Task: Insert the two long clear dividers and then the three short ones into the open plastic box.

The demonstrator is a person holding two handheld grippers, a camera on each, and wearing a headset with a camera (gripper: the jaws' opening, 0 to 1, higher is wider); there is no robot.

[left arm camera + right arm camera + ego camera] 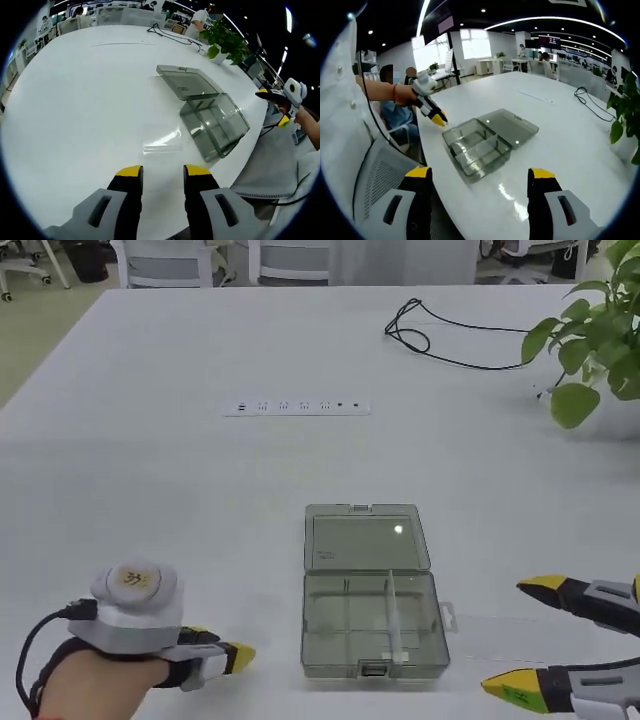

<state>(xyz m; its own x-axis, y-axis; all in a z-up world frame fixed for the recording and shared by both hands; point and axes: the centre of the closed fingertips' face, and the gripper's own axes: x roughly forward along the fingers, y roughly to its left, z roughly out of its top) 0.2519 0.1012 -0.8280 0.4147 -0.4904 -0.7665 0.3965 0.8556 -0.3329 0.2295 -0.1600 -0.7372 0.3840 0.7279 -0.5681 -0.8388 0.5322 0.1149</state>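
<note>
The open clear plastic box [340,625] sits near the table's front edge, its lid [365,540] laid flat behind it. One clear divider [393,615] stands upright inside, right of centre. My left gripper [238,655] rests left of the box, narrowly open and holding nothing. In the left gripper view its jaws [163,172] point at loose clear dividers [162,141] lying flat on the table before the box [215,122]. My right gripper [525,635] hovers right of the box, wide open. A faint clear piece [448,618] lies by the box's right wall.
A white power strip [297,407] lies mid-table, with a black cable [420,335] at the back right. A potted plant [595,340] stands at the right edge. A grey chair [380,185] is beside the table's front edge.
</note>
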